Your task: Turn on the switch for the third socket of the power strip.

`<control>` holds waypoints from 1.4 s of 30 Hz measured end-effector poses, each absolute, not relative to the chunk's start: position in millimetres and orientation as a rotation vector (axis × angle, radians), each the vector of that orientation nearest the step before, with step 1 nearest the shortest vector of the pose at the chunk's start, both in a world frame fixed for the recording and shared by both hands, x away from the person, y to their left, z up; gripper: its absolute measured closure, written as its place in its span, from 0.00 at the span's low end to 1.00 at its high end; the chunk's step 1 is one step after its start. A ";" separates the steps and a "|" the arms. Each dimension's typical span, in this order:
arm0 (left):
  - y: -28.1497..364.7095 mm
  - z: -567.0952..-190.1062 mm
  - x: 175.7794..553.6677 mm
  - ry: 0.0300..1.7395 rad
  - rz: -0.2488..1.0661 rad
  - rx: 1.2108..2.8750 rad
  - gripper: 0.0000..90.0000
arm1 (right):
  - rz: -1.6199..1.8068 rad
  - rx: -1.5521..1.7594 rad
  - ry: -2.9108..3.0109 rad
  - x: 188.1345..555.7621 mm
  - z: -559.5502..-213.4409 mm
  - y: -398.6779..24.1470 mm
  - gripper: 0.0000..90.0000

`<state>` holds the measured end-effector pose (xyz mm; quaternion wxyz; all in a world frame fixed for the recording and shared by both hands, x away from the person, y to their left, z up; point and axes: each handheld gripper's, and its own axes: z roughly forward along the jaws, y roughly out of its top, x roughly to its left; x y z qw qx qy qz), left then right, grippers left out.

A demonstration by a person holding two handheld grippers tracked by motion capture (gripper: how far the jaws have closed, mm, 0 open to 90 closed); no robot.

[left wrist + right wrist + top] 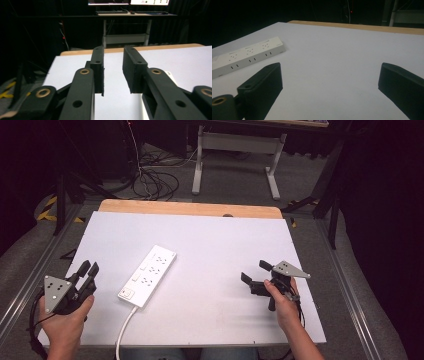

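Power strip (pixel 148 276) lies flat on the white table (pixel 225 245), a little left of centre, and its long axis runs on a diagonal: switch end and white cord (pixel 125 327) toward the person, far end angled away and to the right. That slant is what matters here. The left gripper (pixel 88 270) sits at the table's left edge, just beside the strip's near end, jaws pointing forward and roughly along the strip's line rather than across it. In the left gripper view its pads stand a little apart with nothing but bare table between them. The right gripper (pixel 256 272) rests well apart on the other side, jaws aimed left toward the strip; in the right gripper view they are spread wide and empty, with the strip off to the upper left (pixel 247 56), side-on to it. So the left hand is plainly the nearer one. My read: to grip the strip's narrow width, it would need to swing right and turn across the body.
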<state>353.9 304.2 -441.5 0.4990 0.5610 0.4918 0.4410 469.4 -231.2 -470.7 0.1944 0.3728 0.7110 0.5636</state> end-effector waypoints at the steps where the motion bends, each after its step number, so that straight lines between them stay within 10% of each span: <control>1: 303.9 -441.3 353.9 1.194 1.067 1.352 0.76 | 1.578 1.046 1.994 469.3 -470.7 -231.4 0.07; 42: 303.6 -437.9 352.3 1.215 1.093 1.305 0.05 | 1.569 1.038 1.969 467.8 -469.9 -230.4 0.05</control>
